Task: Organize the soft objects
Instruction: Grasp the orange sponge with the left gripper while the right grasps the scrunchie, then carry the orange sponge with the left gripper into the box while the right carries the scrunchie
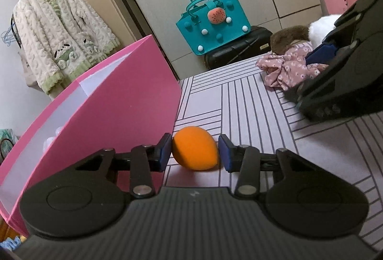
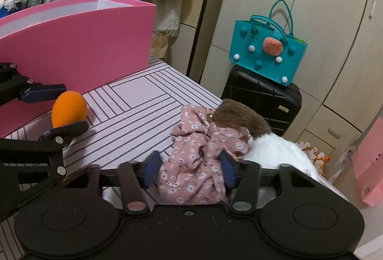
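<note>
An orange soft egg-shaped ball (image 1: 195, 148) lies on the striped bed cover beside the tall pink box (image 1: 124, 101). My left gripper (image 1: 194, 154) is open with its blue pads on either side of the ball; the left pad is close to it, the right pad is a little apart. The ball (image 2: 69, 107) and the left gripper (image 2: 59, 107) also show in the right wrist view. My right gripper (image 2: 189, 170) is open, with its pads on either side of a pink floral cloth (image 2: 198, 164). A brown furry item (image 2: 239, 117) and a white fluffy item (image 2: 277, 152) lie against the cloth.
The pink box (image 2: 79, 42) stands at the bed's far left. A teal bag (image 2: 268, 54) sits on a black suitcase (image 2: 263, 97) by the wardrobe. A fleece jacket (image 1: 59, 39) hangs on a rack. The bed edge drops off past the cloth pile.
</note>
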`<state>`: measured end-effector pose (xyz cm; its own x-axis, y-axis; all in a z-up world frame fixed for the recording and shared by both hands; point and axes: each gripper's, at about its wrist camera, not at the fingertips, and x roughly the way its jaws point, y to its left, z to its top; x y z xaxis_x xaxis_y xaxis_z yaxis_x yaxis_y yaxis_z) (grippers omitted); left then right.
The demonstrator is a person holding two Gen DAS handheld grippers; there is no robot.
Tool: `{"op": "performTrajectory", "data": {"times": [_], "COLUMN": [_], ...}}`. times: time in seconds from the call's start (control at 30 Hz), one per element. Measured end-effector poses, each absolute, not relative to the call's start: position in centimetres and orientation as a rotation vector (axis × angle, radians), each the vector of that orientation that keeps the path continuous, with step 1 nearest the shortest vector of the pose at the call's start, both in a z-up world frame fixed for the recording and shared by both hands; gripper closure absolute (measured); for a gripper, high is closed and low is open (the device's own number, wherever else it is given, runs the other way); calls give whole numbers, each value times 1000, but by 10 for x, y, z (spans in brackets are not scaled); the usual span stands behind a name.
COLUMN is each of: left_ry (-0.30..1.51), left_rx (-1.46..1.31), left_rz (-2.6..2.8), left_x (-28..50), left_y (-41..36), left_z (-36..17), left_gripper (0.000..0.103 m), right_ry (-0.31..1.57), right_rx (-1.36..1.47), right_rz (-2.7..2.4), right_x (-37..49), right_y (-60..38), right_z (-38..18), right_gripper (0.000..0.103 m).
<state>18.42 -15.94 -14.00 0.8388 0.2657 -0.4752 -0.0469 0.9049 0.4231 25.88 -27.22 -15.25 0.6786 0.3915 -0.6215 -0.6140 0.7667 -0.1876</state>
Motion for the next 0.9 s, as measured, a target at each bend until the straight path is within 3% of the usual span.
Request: {"op": "performTrajectory", "data": {"times": [0.07,0.17,0.9], "left_ry": [558,553,469], "left_rx": [413,404,148], "left_rz": [167,159,-134], "left_x": [184,183,124], "left_y": [-159,-158,-142], "left_z": [-139,-138,-97], "left_gripper": [64,66,66], "right_ry": [599,602,646], "right_rx": [-404,-390,-41], "right_rz": [561,543,597], "right_x": [258,256,192], "right_y": [-273,-277,-324], "right_z": [-152,-152,-147], "right_gripper": [83,89,90]}}
